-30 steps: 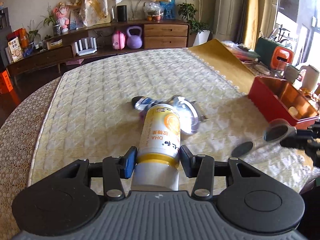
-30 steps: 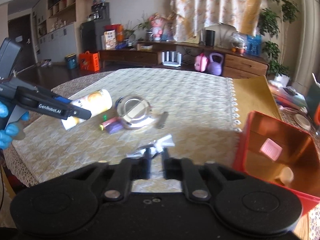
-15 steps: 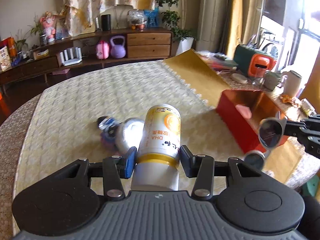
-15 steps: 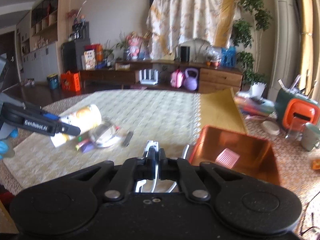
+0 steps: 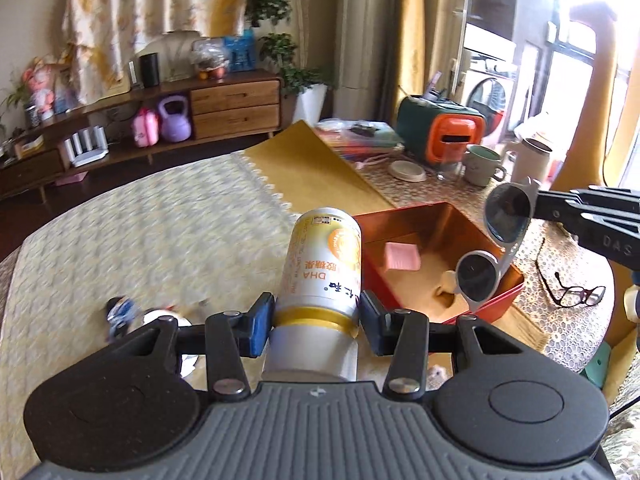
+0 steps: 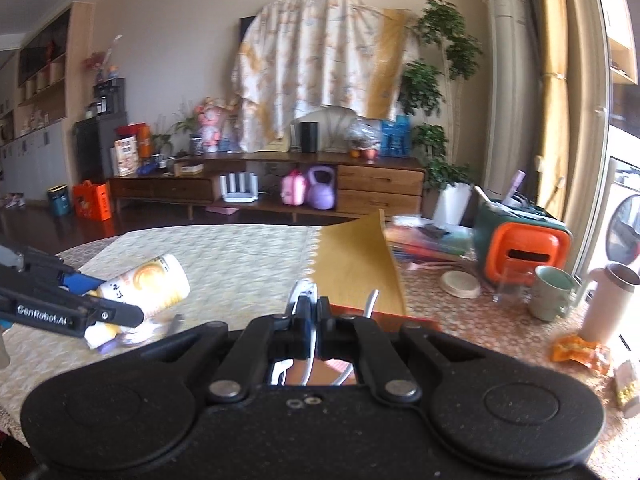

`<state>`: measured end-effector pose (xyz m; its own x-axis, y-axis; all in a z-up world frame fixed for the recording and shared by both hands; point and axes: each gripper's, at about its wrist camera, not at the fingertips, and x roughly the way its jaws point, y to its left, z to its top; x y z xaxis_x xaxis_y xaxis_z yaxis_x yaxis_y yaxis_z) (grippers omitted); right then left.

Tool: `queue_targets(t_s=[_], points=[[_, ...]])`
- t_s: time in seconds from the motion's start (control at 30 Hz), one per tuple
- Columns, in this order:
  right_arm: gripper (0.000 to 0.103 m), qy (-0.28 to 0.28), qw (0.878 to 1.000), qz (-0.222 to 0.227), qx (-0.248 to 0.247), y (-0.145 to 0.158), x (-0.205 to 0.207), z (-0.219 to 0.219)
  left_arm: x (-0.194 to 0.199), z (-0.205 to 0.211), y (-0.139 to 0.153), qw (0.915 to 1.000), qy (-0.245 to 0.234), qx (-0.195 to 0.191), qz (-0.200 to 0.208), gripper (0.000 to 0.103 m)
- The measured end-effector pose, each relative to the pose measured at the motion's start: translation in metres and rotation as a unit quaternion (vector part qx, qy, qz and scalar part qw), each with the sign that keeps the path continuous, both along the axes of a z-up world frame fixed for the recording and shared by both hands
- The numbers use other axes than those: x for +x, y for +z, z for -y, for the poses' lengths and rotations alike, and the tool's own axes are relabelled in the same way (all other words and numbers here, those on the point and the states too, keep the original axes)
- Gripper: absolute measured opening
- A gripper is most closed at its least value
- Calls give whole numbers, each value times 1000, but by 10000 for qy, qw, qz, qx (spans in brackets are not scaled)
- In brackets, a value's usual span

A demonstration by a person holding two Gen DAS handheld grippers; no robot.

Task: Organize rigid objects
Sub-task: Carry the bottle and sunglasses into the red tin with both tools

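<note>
The left gripper point(image 5: 316, 320) clamps a yellow-and-white bottle point(image 5: 322, 264) above the tablecloth point(image 5: 160, 224); beyond it, the right gripper point(image 5: 538, 210), jaws pinched together on white-framed sunglasses point(image 5: 494, 240), holds them over the open red box point(image 5: 408, 220), a green mug point(image 5: 480, 165) behind.

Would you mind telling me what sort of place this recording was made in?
Most likely a home living and dining room: a long wooden sideboard with toys and a purple kettlebell, potted plants, and a cloth-covered table bearing a mug.
</note>
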<state>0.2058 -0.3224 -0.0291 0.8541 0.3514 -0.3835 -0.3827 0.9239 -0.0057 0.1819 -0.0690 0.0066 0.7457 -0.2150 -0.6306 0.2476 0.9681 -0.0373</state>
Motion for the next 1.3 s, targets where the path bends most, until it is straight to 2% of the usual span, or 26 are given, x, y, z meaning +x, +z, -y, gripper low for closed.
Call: queue_targets(t_s=[0.27,0.57,1.3], points=[[2,-303,9994,-137,4,-10,12,30,26,49,-10,9995,-261,70,-168,45],[2,-350,9982,-476,91,-29,26,55,56,96,-31,9988,-278,191,-363,45],[2,-304,9939,-1052,133,-61,88,60,120,140,-73,9962,-155,335,-788,45]])
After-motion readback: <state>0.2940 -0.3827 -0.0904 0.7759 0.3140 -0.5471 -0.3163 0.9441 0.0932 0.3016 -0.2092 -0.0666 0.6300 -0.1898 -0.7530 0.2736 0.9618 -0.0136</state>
